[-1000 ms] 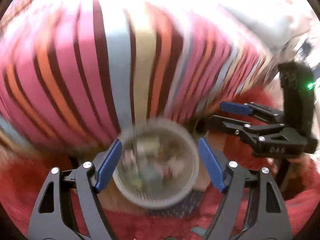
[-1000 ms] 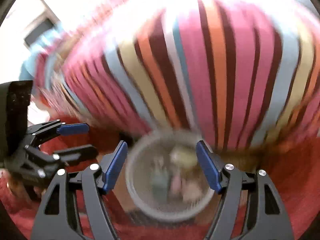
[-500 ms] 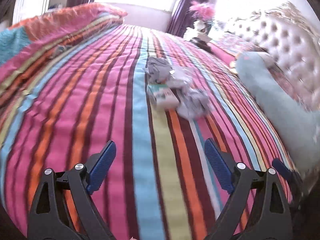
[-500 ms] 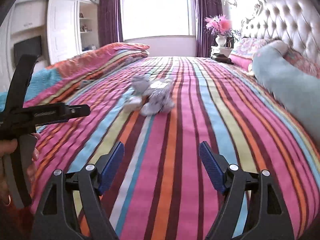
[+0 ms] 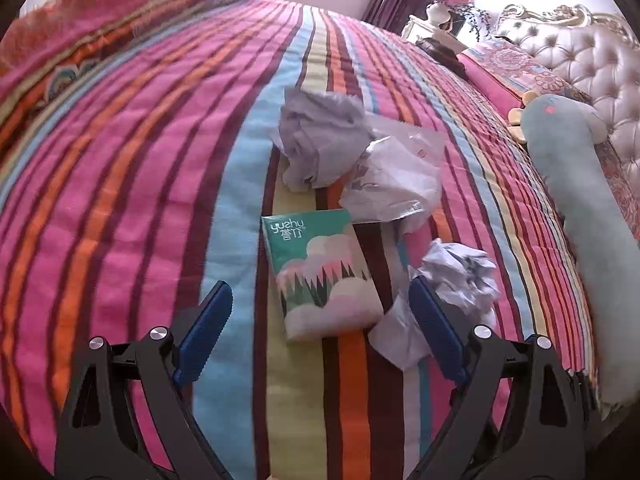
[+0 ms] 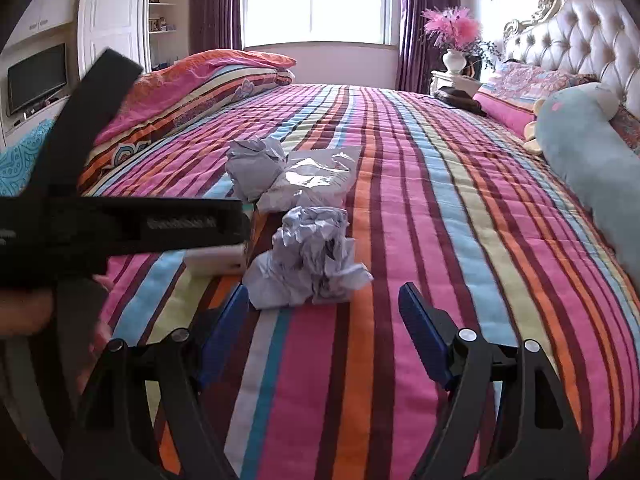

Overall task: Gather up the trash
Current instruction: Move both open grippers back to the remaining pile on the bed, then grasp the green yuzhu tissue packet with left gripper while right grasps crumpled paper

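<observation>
Trash lies in a heap on the striped bedspread [image 5: 120, 184]. A green tissue pack [image 5: 324, 272] lies just ahead of my open left gripper [image 5: 320, 332], between the fingers' line. A crumpled white paper ball [image 5: 460, 276] touches the right finger. Behind lie a grey crumpled paper [image 5: 320, 136] and a clear plastic bag [image 5: 396, 176]. In the right wrist view my open right gripper [image 6: 324, 332] hovers just before the paper ball [image 6: 312, 256]; the grey paper [image 6: 256, 164] and plastic bag [image 6: 312, 180] lie beyond. The left gripper's body [image 6: 120, 224] hides most of the tissue pack [image 6: 216, 262].
A long teal plush pillow [image 5: 592, 208] lies along the right side by the tufted headboard [image 6: 580, 48]. A folded quilt [image 6: 192, 84] is piled at the left. A nightstand with a flower vase [image 6: 454, 56] stands at the far end.
Both grippers have swung up from a mesh bin on the floor to the bed, then moved forward close to the trash heap. Both stay open and empty.
</observation>
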Tool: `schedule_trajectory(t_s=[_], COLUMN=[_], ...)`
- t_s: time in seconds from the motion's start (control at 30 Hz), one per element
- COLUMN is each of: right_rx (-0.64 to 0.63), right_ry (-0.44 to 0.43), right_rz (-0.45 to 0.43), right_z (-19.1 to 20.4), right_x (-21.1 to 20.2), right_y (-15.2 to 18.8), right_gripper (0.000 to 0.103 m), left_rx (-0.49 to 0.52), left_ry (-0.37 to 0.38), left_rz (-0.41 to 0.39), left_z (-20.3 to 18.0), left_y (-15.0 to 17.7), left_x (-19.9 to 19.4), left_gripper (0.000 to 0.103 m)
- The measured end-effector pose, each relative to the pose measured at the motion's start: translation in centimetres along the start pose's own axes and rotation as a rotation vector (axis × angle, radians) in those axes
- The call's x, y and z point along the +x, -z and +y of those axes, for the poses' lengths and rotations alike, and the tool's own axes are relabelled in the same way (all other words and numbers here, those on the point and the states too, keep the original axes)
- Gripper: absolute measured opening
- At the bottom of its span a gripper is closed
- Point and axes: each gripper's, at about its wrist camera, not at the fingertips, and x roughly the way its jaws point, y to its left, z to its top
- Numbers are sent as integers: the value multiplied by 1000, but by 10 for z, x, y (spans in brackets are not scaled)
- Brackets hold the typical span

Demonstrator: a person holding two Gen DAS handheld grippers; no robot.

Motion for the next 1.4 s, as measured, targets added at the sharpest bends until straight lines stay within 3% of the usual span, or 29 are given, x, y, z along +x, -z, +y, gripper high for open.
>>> schedule_trajectory(t_s=[0.13, 0.33, 0.53, 0.73, 0.87, 0.93, 1.0, 1.03, 1.2, 1.4], right_rx=[5, 8, 42, 73, 29, 17, 1, -12, 21, 97], right_ry=[-24, -14, -16, -16, 19, 21, 12, 20, -11, -28], right_rz=[29, 55, 91, 193, 202, 211, 202, 197, 200, 185], right_z=[4, 7, 4, 1, 11, 13, 16, 18, 13, 2], right_x=[15, 35, 55, 82, 83, 85, 83, 81, 75, 40], right_y=[-5, -20, -29, -33, -31, -31, -31, -30, -23, -1], right_gripper=[73, 73, 73, 73, 72, 61, 55, 53, 53, 53], left_rx=[7, 123, 152, 205, 185, 181, 193, 204, 224, 206], left_ry=[19, -189, -247, -293, -277, -262, -254, -256, -222, -169], left_rz=[22, -15, -28, -42, -47, -50, -64, -75, -72, -96], left_z=[-1, -1, 34, 27, 29, 31, 30, 29, 31, 44], left_y=[-6, -15, -24, -22, -21, -20, -18, -16, -2, 30], left_x=[17, 31, 32, 35, 34, 32, 28, 25, 12, -23], left_gripper=[87, 87, 87, 87, 87, 83, 65, 51, 50, 50])
